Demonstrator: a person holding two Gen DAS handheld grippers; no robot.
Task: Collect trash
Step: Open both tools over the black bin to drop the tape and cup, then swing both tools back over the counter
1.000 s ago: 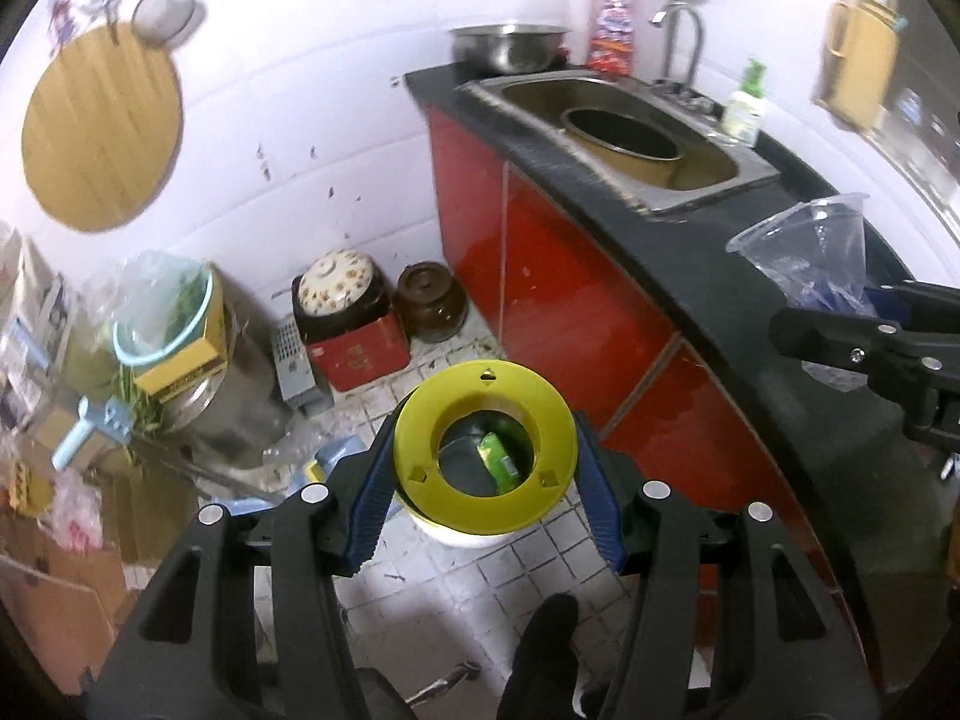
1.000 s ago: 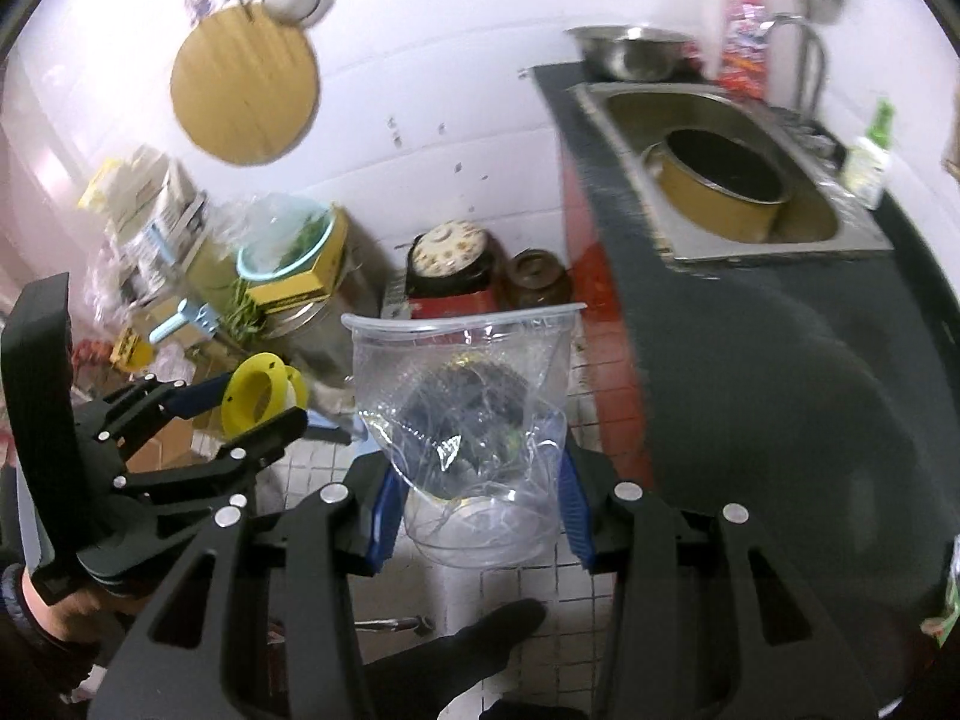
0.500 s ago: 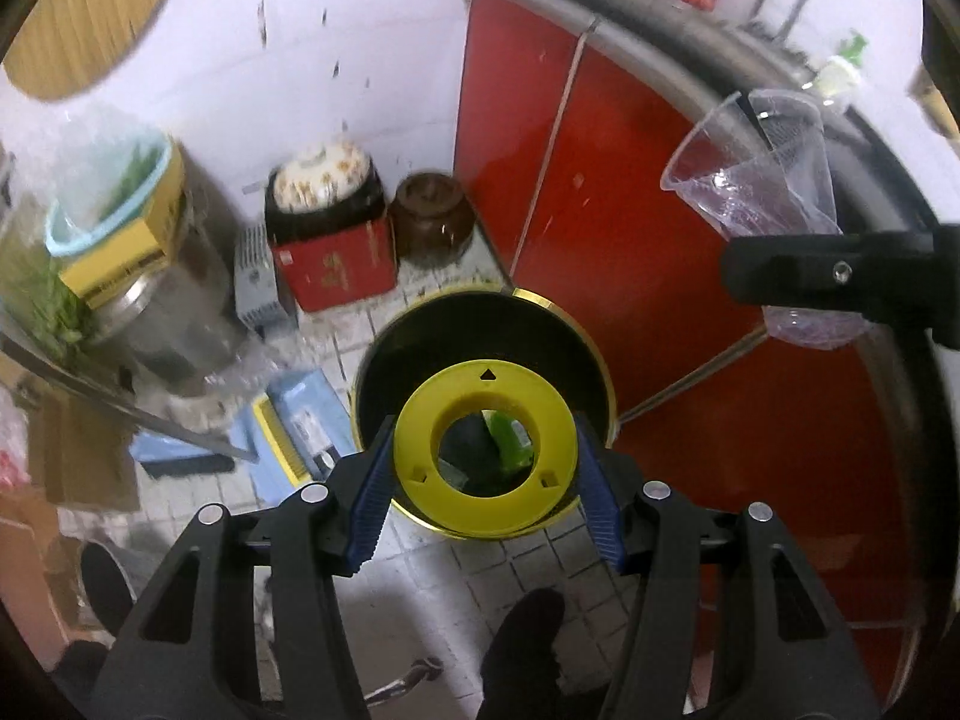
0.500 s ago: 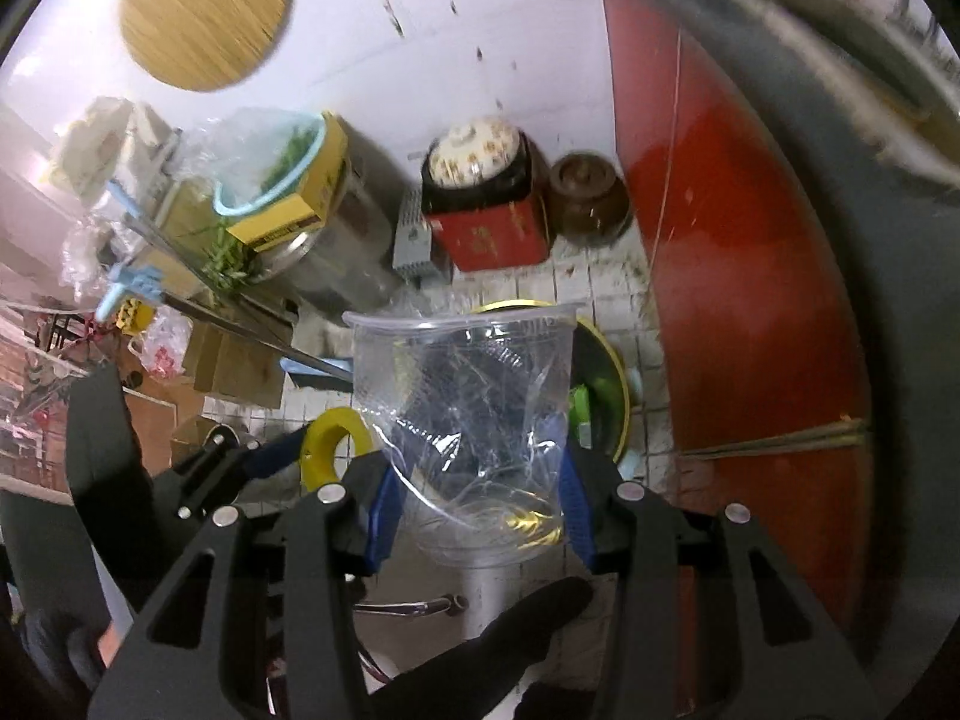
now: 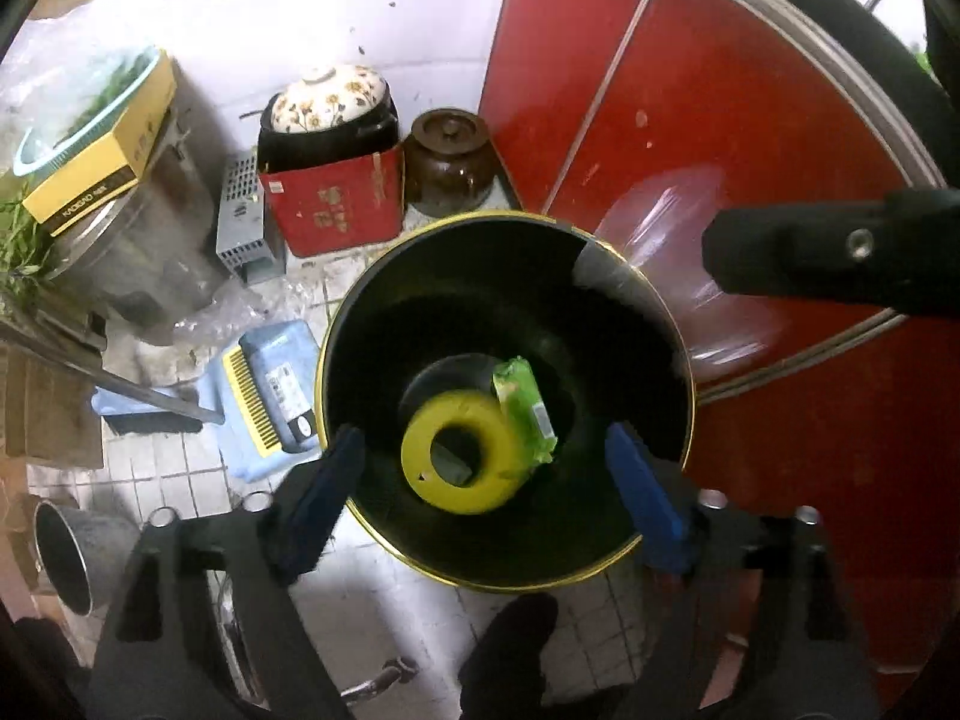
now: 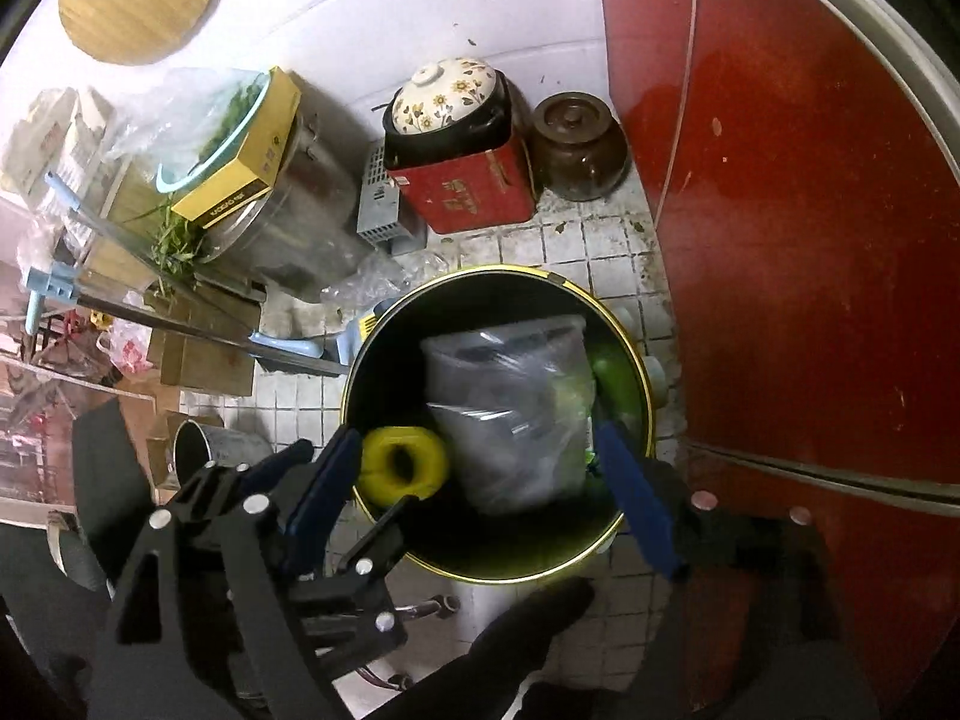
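A black bin with a gold rim [image 5: 327, 360] stands on the tiled floor below both grippers. My left gripper [image 5: 489, 483] hangs over it with its jaws opening; the yellow ring [image 5: 459, 459] lies loose inside, clear of both pads, beside a green wrapper [image 5: 522, 408]. My right gripper [image 6: 480, 489] is also above the bin [image 6: 480, 271], jaws opening. The clear plastic cup [image 6: 510, 408] sits between them, free of the pads, sinking into the bin next to the yellow ring [image 6: 405, 462]. In the left wrist view the cup [image 5: 672, 252] shows blurred behind the right gripper's finger [image 5: 828, 252].
Red cabinet doors [image 5: 720, 120] rise close to the right of the bin. Behind it stand a red tin [image 5: 330, 210] with a flowered pot and a brown jar [image 5: 447, 162]. A blue dustpan [image 5: 270, 396] and a steel pot [image 5: 60, 552] lie left. A dark shoe [image 5: 510, 648] is near.
Both grippers came down over the bin and opened. The yellow ring left the left jaws and the plastic cup left the right jaws; both dropped into the bin.
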